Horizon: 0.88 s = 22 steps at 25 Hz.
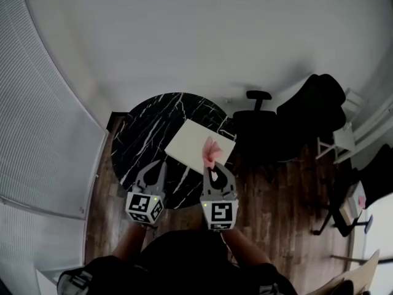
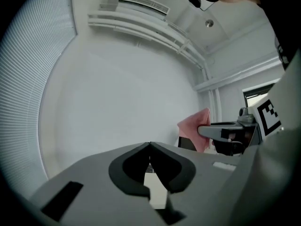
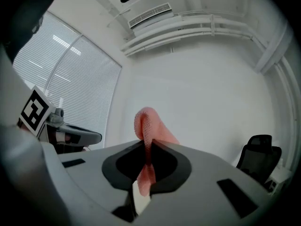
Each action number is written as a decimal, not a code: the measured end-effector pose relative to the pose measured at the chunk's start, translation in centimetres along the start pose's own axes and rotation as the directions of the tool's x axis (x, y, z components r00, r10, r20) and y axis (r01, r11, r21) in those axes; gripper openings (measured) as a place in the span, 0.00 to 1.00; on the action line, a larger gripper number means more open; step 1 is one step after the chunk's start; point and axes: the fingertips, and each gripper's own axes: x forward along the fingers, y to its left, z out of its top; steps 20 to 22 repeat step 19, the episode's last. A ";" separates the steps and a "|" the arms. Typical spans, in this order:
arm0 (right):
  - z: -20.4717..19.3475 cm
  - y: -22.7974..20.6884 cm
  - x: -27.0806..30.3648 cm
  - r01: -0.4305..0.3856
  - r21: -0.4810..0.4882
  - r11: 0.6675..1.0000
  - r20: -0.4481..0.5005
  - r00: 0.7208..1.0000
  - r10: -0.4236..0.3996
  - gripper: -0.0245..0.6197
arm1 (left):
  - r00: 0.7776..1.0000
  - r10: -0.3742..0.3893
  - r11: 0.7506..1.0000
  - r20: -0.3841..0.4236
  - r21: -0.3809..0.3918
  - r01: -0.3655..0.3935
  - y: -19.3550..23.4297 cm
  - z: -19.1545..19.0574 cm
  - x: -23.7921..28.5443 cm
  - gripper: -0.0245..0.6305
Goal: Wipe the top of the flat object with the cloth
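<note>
A white flat board (image 1: 191, 141) lies on the right part of a round black marble table (image 1: 147, 137), overhanging its edge. My right gripper (image 1: 212, 168) is shut on a pink cloth (image 1: 212, 152) that hangs over the board's near right corner. In the right gripper view the cloth (image 3: 148, 126) is pinched between the shut jaws of the right gripper (image 3: 146, 146) and bulges up above them. My left gripper (image 1: 155, 167) hovers over the table's near edge, left of the board. In its own view the left gripper (image 2: 149, 146) is shut with nothing in it, and the cloth (image 2: 194, 128) shows to its right.
A black office chair (image 1: 258, 110) stands just beyond the table on the right, with more dark seats (image 1: 314, 106) further right on the wooden floor (image 1: 270, 195). Window blinds (image 1: 43, 121) run along the left. A black chair (image 3: 261, 157) shows in the right gripper view.
</note>
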 end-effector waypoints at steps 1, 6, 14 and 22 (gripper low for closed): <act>-0.1 0.3 0.0 -0.003 0.000 1.000 -0.009 1.000 0.003 0.06 | 1.000 0.002 1.000 0.000 0.003 -0.002 0.1 -0.1 0.0 0.04; 0.1 1.7 0.0 -0.008 -0.013 1.000 0.000 1.000 0.008 0.06 | 1.000 0.009 1.000 0.025 -0.017 -0.008 0.4 0.2 -0.5 0.04; 0.4 0.8 -0.3 -0.001 -0.037 0.999 -0.006 1.000 0.001 0.06 | 0.999 0.009 1.000 0.033 -0.006 -0.009 0.0 0.4 -0.5 0.04; -0.1 0.7 -0.4 0.001 -0.042 0.999 -0.018 1.000 -0.002 0.06 | 0.999 -0.010 1.000 0.047 0.006 0.010 -0.8 0.7 -0.1 0.04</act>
